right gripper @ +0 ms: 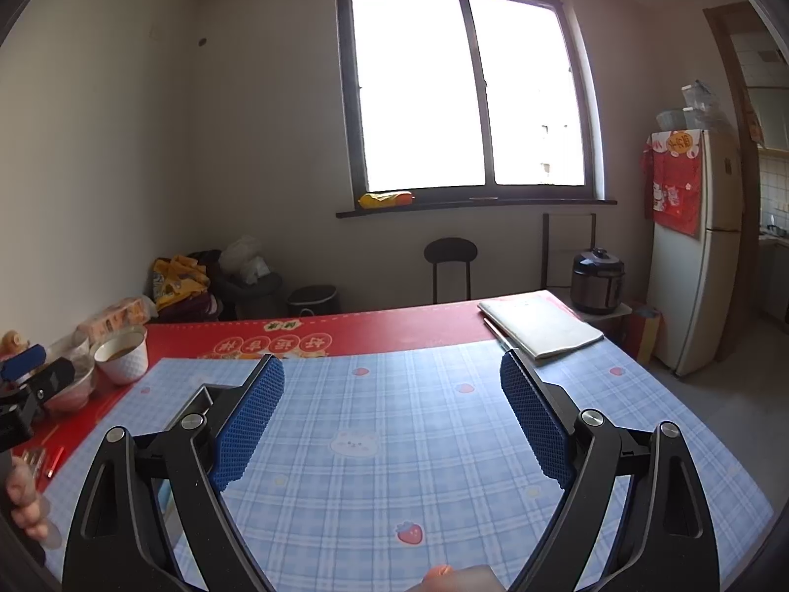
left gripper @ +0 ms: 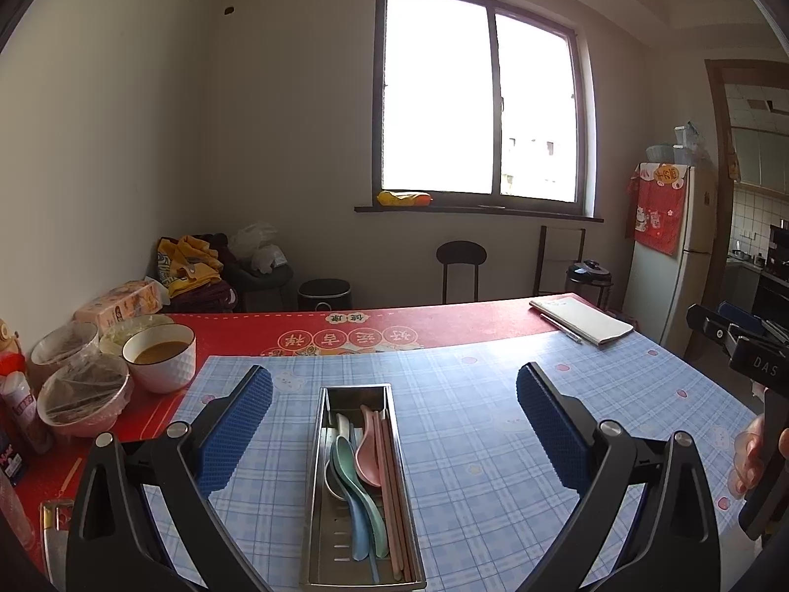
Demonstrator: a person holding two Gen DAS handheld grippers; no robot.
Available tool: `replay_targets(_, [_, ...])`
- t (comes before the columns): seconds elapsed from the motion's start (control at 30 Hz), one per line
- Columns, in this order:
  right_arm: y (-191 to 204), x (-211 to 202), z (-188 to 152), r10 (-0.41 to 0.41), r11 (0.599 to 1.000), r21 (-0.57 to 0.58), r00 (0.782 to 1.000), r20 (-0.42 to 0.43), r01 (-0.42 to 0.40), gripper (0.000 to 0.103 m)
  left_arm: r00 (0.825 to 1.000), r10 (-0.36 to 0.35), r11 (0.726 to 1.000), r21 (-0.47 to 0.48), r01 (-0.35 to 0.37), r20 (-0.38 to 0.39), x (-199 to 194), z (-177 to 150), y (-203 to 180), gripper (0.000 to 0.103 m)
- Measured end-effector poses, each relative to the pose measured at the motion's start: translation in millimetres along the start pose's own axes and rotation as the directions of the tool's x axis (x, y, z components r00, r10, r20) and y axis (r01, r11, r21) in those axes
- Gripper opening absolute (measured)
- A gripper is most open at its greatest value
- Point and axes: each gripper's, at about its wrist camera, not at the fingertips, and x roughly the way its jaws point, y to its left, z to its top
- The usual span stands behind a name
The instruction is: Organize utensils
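Left gripper (left gripper: 394,404) has its jaws spread wide with nothing between the blue textured pads (left gripper: 236,431), just hovering above the table. The long stainless steel utensil tray (left gripper: 362,488) sits dead centre between the fingers, running from 6 toward 12 o'clock on the blue plaid tablecloth (left gripper: 518,444). Inside it are a pink plastic spoon (left gripper: 367,449), a mint green spoon (left gripper: 352,483), a light blue spoon (left gripper: 359,540) and pink chopsticks (left gripper: 394,498) along the right wall.

Right gripper (right gripper: 392,409) is the same deal: jaws wide apart, holding nothing, touching nothing, only bare cloth in the gap. A corner of the tray peeks out at 9 o'clock behind its left finger. White bowl of brown soup (left gripper: 160,357) sits at 10 o'clock, white notebook (left gripper: 582,319) at 1 o'clock.
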Motion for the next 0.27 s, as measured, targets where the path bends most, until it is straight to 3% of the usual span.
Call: replay_targets(0.27, [-1.6,0.4,-1.2,-0.003,1.0,0.005,1.0,-0.007,0.003,0.086,1.0,0.007,1.0,0.006,-0.007,0.001,-0.2,0.2,-1.6,0.097])
